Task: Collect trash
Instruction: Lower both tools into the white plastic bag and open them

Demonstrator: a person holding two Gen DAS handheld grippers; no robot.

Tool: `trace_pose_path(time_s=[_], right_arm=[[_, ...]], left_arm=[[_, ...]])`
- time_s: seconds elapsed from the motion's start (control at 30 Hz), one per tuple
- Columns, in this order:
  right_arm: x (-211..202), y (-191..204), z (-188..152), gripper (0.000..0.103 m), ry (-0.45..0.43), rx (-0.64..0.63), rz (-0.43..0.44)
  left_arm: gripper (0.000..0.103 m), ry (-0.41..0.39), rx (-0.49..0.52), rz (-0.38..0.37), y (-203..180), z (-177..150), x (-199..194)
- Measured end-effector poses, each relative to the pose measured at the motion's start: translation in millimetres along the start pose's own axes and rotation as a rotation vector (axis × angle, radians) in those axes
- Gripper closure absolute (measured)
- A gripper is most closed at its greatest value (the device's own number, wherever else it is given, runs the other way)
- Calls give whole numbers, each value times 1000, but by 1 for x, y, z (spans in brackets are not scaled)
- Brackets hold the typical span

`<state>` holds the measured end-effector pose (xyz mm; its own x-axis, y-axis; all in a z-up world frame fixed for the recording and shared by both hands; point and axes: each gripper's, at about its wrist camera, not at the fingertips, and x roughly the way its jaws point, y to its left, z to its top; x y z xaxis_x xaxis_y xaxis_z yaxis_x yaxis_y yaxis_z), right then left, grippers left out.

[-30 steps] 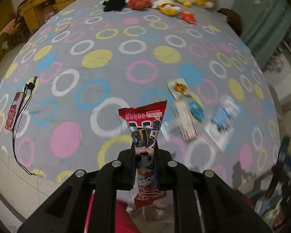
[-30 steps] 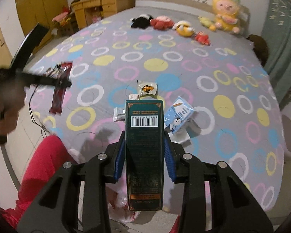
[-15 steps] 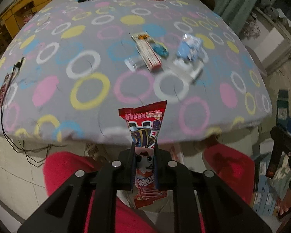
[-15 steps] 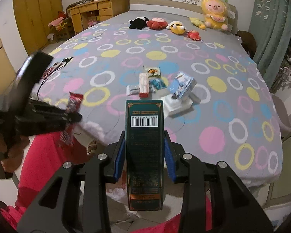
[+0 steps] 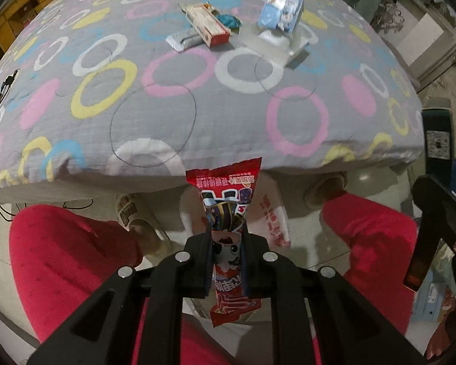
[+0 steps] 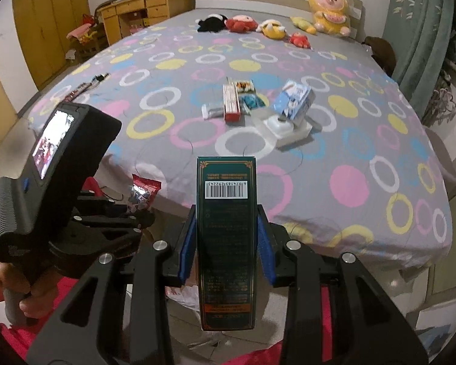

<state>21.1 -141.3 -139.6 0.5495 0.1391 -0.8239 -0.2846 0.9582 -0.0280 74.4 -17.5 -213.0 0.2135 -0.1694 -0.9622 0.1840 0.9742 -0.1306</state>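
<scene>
red wrapper [image 5: 225, 200] in left tool [image 5: 226, 261] | past bed edge [image 5: 288, 164] | green box [image 6: 226, 237] in right tool [image 6: 226, 237]

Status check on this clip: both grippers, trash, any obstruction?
Left gripper shut on red snack wrapper, over white plastic bag. Right gripper shut on dark green box. More trash on bed. Nothing blocking.

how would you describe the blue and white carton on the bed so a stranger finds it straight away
On the grey bedspread with coloured rings, find the small litter cluster mid-bed. The blue and white carton is at its right end, leaning on a white plastic tray. It is the only pale blue box; the long red and white box lies flat.
</scene>
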Motion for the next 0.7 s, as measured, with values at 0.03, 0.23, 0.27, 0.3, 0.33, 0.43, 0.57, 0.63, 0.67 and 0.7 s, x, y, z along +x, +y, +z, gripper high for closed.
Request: trace_pose_path(time_s=[0.03, 0.23, 0.27, 0.3, 0.33, 0.43, 0.57, 0.63, 0.67, 0.7], right_arm=[[6, 1, -4, 67, 7, 5, -2], [45, -4, -25, 67, 71, 81, 5], [50, -7, -26, 67, 80, 95, 8], [56, -9, -28, 67, 91, 109, 12], [64, -13, -32, 67, 110, 130, 12], [81, -19, -40, 67, 145, 163, 8], [105, -25, -54, 67, 196, 205, 14], [117, -28, -60, 67, 225, 234, 26], [125, -30, -64, 68, 241, 250, 29], [132, -32, -68, 67, 257, 266, 26]], left_arm=[[89, 6, 10, 4, 0, -1, 6], [89, 51, 43, 11, 0, -4, 41], [89, 61, 43, 11, 1, -4, 47], [89, 68, 44, 15, 0, -4, 52], [89, 77, 42, 24, 1, -5, 60], [89, 99, 47, 43, -4, -6, 77], [89, 140, 65, 47, -11, -8, 101], [89, 162, 85, 43, -16, -8, 113], [89, 169, 97, 45, -20, -7, 119], [89, 174, 111, 52, -21, -7, 124]])
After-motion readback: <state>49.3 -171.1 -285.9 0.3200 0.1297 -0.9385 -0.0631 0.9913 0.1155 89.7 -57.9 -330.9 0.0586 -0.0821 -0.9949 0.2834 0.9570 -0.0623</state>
